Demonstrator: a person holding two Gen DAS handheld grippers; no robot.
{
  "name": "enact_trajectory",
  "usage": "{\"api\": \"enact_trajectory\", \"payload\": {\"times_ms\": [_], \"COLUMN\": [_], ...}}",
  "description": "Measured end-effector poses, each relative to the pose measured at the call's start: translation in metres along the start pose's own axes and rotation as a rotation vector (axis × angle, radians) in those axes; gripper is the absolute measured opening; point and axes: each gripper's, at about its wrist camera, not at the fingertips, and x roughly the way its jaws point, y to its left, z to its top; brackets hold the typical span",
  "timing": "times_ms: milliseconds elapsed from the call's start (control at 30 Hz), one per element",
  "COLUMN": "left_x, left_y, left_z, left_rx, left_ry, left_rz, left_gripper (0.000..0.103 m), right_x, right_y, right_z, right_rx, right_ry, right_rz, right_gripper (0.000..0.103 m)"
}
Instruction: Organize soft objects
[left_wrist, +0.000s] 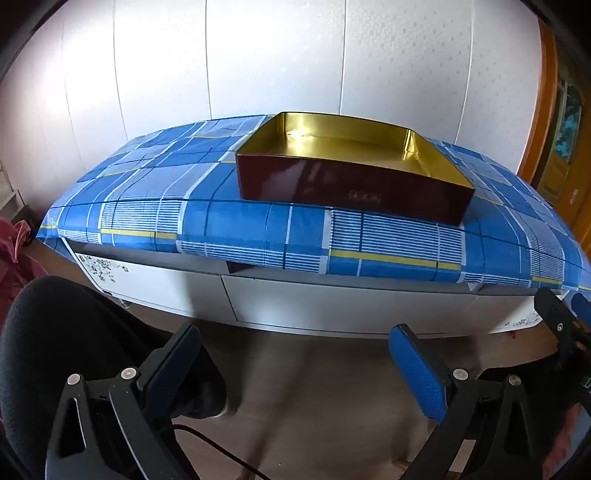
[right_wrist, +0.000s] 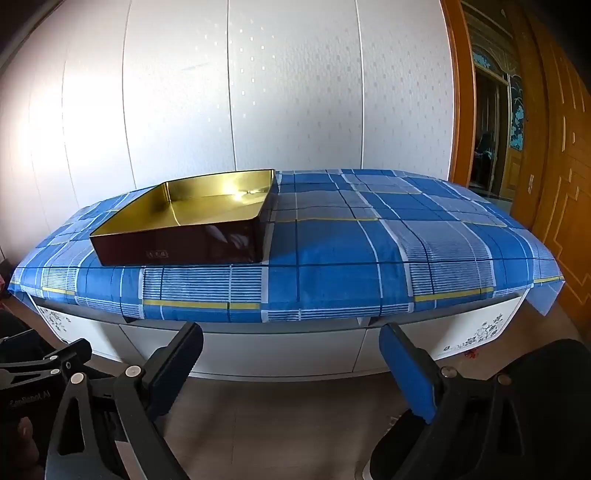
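Observation:
An open tin box (left_wrist: 354, 184), dark red outside and gold inside, stands empty on a blue checked cloth (left_wrist: 229, 218) that covers a low white cabinet. It also shows in the right wrist view (right_wrist: 184, 240), on the left part of the cloth (right_wrist: 369, 251). No soft object shows on the cloth. My left gripper (left_wrist: 295, 354) is open and empty, held low in front of the cabinet above the floor. My right gripper (right_wrist: 291, 354) is open and empty, also low in front of the cabinet. Both are well short of the box.
The white cabinet (left_wrist: 295, 302) has drawers under the cloth. A white panelled wall (right_wrist: 258, 92) stands behind. A wooden door (right_wrist: 554, 184) is at the right. A pink cloth (left_wrist: 14, 251) lies at the far left. My knees (left_wrist: 55, 332) show beside the grippers.

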Motion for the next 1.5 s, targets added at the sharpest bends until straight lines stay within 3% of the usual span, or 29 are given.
{"api": "enact_trajectory", "payload": {"times_ms": [233, 1500], "left_x": [0.005, 0.004], "left_y": [0.012, -0.002], "left_z": [-0.003, -0.002], "left_rx": [-0.022, 0.015], "left_ry": [0.004, 0.001], "left_rz": [0.001, -0.004], "left_gripper": [0.103, 0.103], "right_x": [0.003, 0.008], "right_y": [0.001, -0.006], "right_z": [-0.005, -0.003], "right_rx": [0.009, 0.062], "right_ry": [0.010, 0.050], "right_rz": [-0.008, -0.003], "right_gripper": [0.098, 0.098]}}
